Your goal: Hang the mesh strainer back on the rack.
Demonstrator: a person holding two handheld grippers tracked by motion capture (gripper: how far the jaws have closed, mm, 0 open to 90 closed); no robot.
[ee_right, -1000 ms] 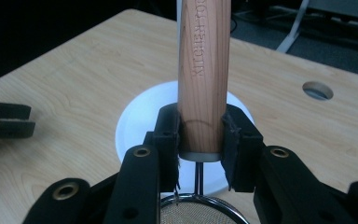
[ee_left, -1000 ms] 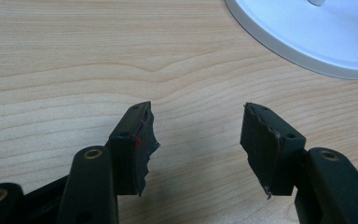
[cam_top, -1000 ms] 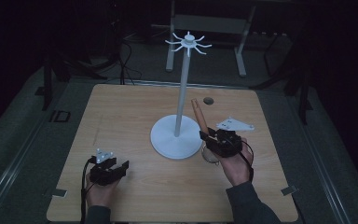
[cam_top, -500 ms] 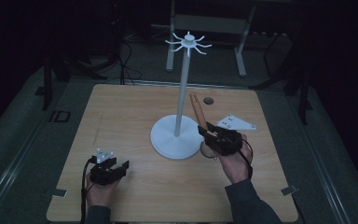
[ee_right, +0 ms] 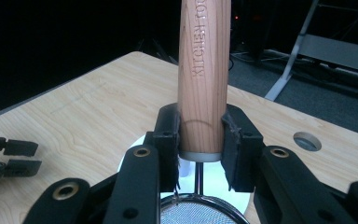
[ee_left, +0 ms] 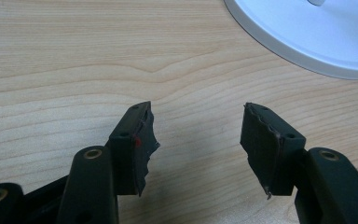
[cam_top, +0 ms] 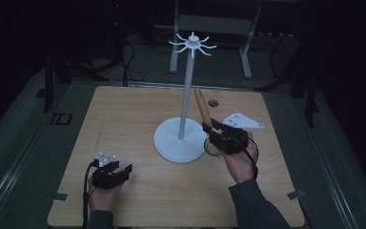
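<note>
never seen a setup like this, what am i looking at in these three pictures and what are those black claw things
A person sits at a wooden table holding a black two-jaw gripper in each hand. The high view looks down from above the person's side. The other two pictures come from cameras riding on the grippers, looking along their jaws.

On the table stands a white stand with a round base and hooks at the top.

The left gripper rests low over the wood, jaws apart, holding nothing. The right gripper is shut on the wooden handle of a strainer; its mesh bowl hangs below the jaws, and the handle points up beside the stand's pole.
</note>
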